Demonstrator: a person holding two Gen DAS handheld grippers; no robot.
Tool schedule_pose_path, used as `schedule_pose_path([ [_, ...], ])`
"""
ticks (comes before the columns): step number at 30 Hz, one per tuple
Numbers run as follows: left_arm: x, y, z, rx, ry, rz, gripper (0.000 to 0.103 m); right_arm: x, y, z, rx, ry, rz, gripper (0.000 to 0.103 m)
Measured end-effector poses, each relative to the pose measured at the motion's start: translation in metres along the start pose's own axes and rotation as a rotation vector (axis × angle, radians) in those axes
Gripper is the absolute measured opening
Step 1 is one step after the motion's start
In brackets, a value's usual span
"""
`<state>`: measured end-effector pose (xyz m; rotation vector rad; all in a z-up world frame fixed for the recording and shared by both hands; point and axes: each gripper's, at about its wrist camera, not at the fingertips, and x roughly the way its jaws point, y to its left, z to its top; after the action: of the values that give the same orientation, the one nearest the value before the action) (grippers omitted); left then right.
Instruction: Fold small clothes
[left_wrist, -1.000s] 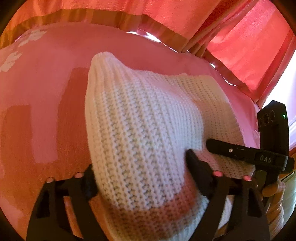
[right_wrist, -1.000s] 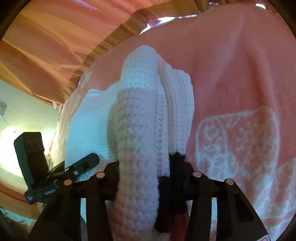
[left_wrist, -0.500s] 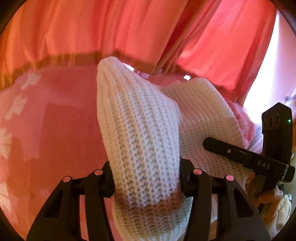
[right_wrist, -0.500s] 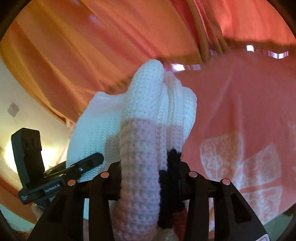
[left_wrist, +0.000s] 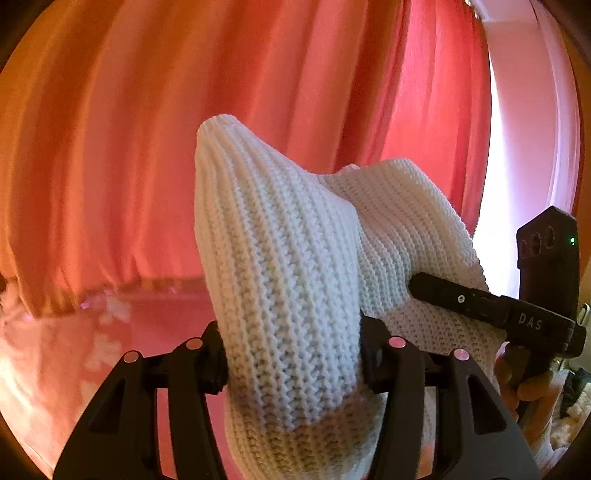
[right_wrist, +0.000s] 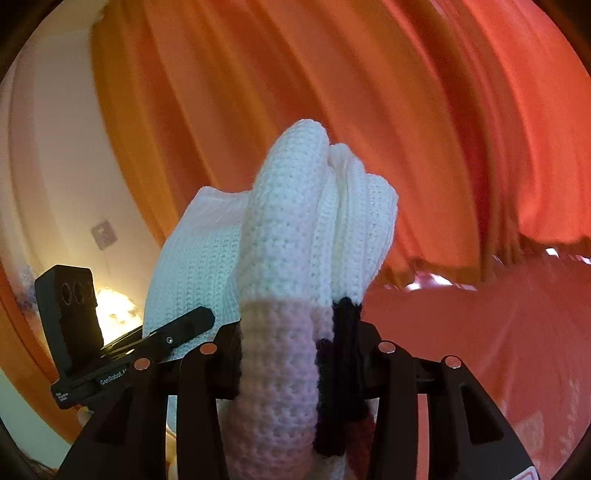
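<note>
Over on the left wrist view, the left hand-held gripper (left_wrist: 291, 363) is clenched on a bunched fold of the white chunky-knit woollen garment (left_wrist: 280, 280), black fingers pressing in from both sides. The knit rises as a ribbed peak, held up in the air in front of the folds of the coral-red curtain (left_wrist: 147, 147). Low at the left lies the pink patterned bed cover (left_wrist: 55, 362), below and beyond the garment. Moving right, the knit stretches across to the right hand-held gripper (left_wrist: 436, 291), whose black finger presses into the cloth; how its jaws stand cannot be told from here. The person's hand (left_wrist: 517, 384) wraps its handle at the far right edge.

Switching to the right wrist view: at the left the left hand-held gripper (right_wrist: 192, 325) pokes into the white knit, with a pale wall (right_wrist: 48, 184) behind it. In the middle the right hand-held gripper (right_wrist: 299, 365) is clamped tight on a thick roll of the garment (right_wrist: 288, 229), where a pale pink band (right_wrist: 280, 369) and a black strip (right_wrist: 345, 332) sit right between the fingers. To the right, the curtain (right_wrist: 406, 129) hangs, and the bed cover (right_wrist: 480, 332) spreads low.
</note>
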<state>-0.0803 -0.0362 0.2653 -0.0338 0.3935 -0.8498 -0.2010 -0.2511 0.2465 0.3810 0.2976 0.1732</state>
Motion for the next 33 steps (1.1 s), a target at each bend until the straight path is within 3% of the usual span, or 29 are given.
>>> schedule_pose_path([
  [5, -0.001, 0.048, 0.01, -0.018, -0.06, 0.054, 0.055, 0.061, 0.012, 0.004, 0.004, 0.023, 0.063, 0.044],
  [9, 0.031, 0.105, -0.015, -0.085, 0.002, 0.088, 0.058, 0.141, -0.012, -0.021, 0.035, 0.128, 0.054, 0.046],
  [12, 0.09, 0.152, -0.068, -0.161, 0.112, 0.109, 0.059, 0.223, -0.061, -0.078, 0.084, 0.264, 0.016, 0.054],
  [14, 0.145, 0.188, -0.125, -0.225, 0.216, 0.173, 0.061, 0.27, -0.097, -0.124, 0.105, 0.367, -0.042, 0.057],
  [16, 0.185, 0.221, -0.178, -0.327, 0.363, 0.271, 0.057, 0.302, -0.134, -0.163, 0.121, 0.486, -0.17, 0.045],
  [17, 0.193, 0.231, -0.195, -0.37, 0.407, 0.3, 0.055, 0.304, -0.151, -0.175, 0.154, 0.519, -0.184, 0.044],
  [18, 0.192, 0.238, -0.202, -0.393, 0.403, 0.307, 0.057, 0.295, -0.159, -0.176, 0.199, 0.488, -0.126, 0.044],
  [20, 0.177, 0.234, -0.19, -0.386, 0.364, 0.292, 0.061, 0.275, -0.158, -0.168, 0.187, 0.423, -0.122, 0.044],
  [22, 0.158, 0.225, -0.174, -0.335, 0.268, 0.319, 0.073, 0.261, -0.147, -0.159, 0.125, 0.373, -0.113, 0.04],
  [24, 0.146, 0.213, -0.17, -0.291, 0.212, 0.364, 0.077, 0.255, -0.131, -0.152, 0.072, 0.367, -0.077, 0.012],
  [27, 0.149, 0.202, -0.177, -0.258, 0.248, 0.375, 0.077, 0.265, -0.106, -0.156, 0.003, 0.432, -0.028, 0.005],
  [31, 0.162, 0.2, -0.189, -0.238, 0.33, 0.4, 0.077, 0.303, -0.113, -0.194, -0.121, 0.571, -0.175, 0.0],
  [33, 0.17, 0.199, -0.195, -0.211, 0.368, 0.432, 0.077, 0.299, -0.122, -0.192, -0.053, 0.549, -0.152, 0.0],
])
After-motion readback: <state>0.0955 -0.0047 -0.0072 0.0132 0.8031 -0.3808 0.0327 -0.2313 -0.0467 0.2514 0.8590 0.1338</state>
